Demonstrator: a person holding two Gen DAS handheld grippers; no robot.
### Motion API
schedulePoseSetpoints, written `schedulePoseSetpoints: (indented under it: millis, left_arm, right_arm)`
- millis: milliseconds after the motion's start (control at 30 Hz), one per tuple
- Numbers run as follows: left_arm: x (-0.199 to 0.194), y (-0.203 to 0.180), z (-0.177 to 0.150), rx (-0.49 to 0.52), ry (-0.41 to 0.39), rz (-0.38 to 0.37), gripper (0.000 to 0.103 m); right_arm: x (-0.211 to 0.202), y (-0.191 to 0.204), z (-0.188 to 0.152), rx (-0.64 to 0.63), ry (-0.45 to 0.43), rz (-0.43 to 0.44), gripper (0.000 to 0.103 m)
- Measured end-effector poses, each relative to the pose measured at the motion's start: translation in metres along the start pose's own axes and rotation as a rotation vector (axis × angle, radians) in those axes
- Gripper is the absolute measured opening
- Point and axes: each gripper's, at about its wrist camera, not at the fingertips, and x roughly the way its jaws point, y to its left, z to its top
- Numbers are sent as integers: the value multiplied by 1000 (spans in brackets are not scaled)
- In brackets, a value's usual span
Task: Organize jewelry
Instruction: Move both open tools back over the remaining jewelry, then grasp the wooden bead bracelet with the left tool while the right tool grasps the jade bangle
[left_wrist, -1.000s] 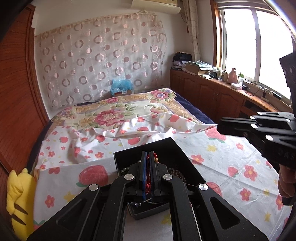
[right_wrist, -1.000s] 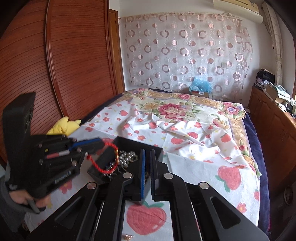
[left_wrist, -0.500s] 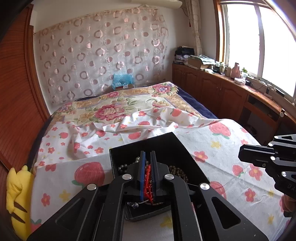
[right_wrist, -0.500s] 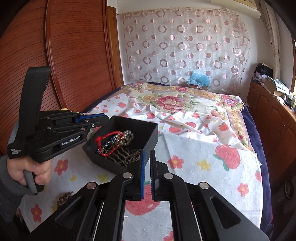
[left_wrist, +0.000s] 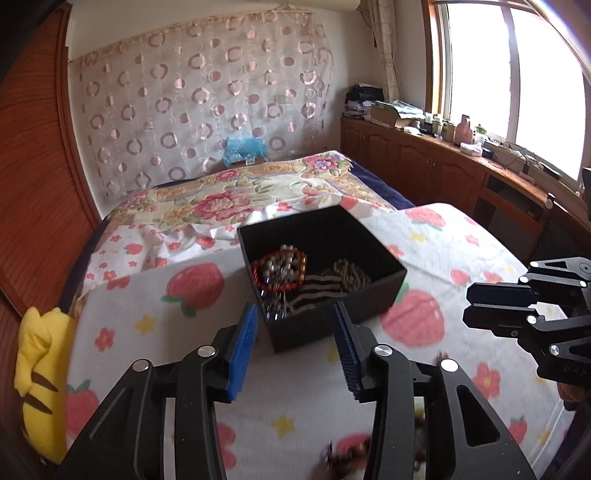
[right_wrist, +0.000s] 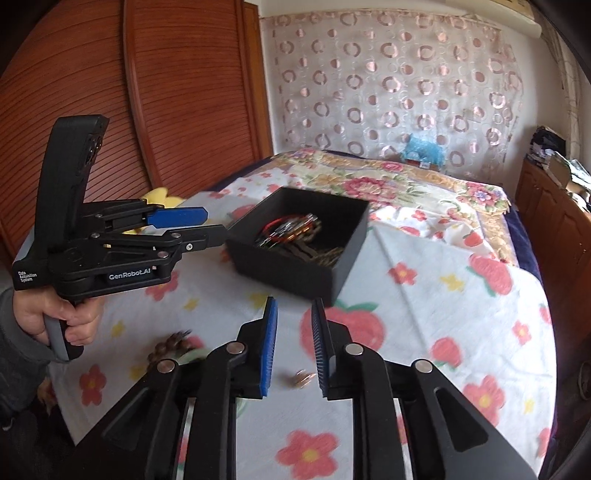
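Note:
A black box (left_wrist: 369, 291) (right_wrist: 295, 273) sits on the flowered sheet and holds a red bead bracelet (left_wrist: 264, 280) (right_wrist: 284, 223), silver beads and brown chains. My left gripper (left_wrist: 295, 332) is open and empty, just short of the box's near corner; it also shows in the right wrist view (right_wrist: 199, 229). My right gripper (right_wrist: 293, 332) is open and empty, above a small gold piece (right_wrist: 301, 378) on the sheet; it also shows in the left wrist view (left_wrist: 480, 306). A brown bead bracelet (right_wrist: 170, 343) and a pale green bangle (right_wrist: 192, 356) lie at the left.
The bed (left_wrist: 207, 206) stretches back to a patterned curtain. A yellow plush toy (left_wrist: 40, 365) lies at the bed's left edge. A wooden wardrobe (right_wrist: 110, 92) stands on the left, wooden cabinets (left_wrist: 424, 158) under the window on the right. Dark beads (left_wrist: 343, 450) lie near my left gripper.
My left gripper opened and let the red bracelet drop into the box, then pulled back. My right gripper opened too and drew back from the box.

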Motion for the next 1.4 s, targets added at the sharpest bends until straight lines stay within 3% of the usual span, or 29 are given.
schedulePoseSetpoints:
  millis: [33,100,167,300,467,867,1033,1400]
  left_arm:
    - [-5,1,-6,-4,1,-2,45]
    - [-11,1,-15,-7,5,-8,47]
    - [-18,6,-24,-6,11,-9,49]
    - [-26,9,-36,-27,29,-13,52]
    - [-32,19,-54,-58,59,-8,53]
    - [-38,25,-84,-106,111,-17,57]
    - [-39,21,-88,-108,120,-27,57]
    - [-35,-5,-88,-69,131,-84,57]
  right_arm:
    - [0,4,-4,-1,5,9,25]
    - [2,11,-7,-3,14,25,42]
    - [4,21,-13,-12,26,40,45]
    - [10,39,-21,-33,50,67,62]
    - [19,53,-27,-32,85,109,72]
    - [50,55,-37,29,187,119,75]
    - [54,61,-39,-10,204,94,75]
    - [34,56,-36,-25,131,68,74]
